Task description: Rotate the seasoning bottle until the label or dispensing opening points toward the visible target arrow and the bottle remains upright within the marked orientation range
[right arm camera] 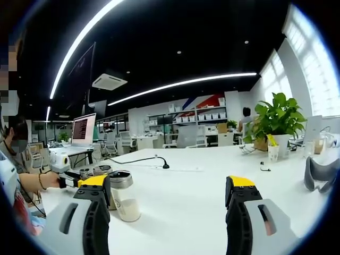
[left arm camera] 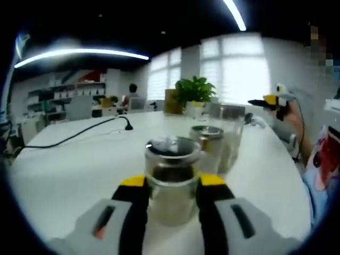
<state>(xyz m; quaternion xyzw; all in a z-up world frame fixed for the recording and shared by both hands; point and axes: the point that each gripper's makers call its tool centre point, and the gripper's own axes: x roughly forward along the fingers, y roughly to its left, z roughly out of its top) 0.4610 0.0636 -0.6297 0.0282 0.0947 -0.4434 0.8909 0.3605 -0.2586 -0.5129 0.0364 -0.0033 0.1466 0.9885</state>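
Observation:
A clear glass seasoning bottle (left arm camera: 171, 183) with a dark lid stands upright on the white table (left arm camera: 74, 170), and my left gripper (left arm camera: 172, 181) is shut on its sides with the yellow-tipped jaws. Just behind it stands a second jar (left arm camera: 208, 142) with a metal lid, then a taller clear container (left arm camera: 232, 133). In the right gripper view, a metal-lidded jar (right arm camera: 125, 197) holding white powder stands beside the left jaw. My right gripper (right arm camera: 169, 183) is open, raised over the table with nothing between its jaws; it also shows held in a hand at the far right (left arm camera: 268, 101).
A black cable (left arm camera: 79, 133) runs across the table's far left. A potted plant (left arm camera: 194, 93) stands at the far edge. A grey curved object (right arm camera: 319, 172) lies at the right. A person's hand (right arm camera: 50, 180) and a monitor (right arm camera: 84, 129) are at the left.

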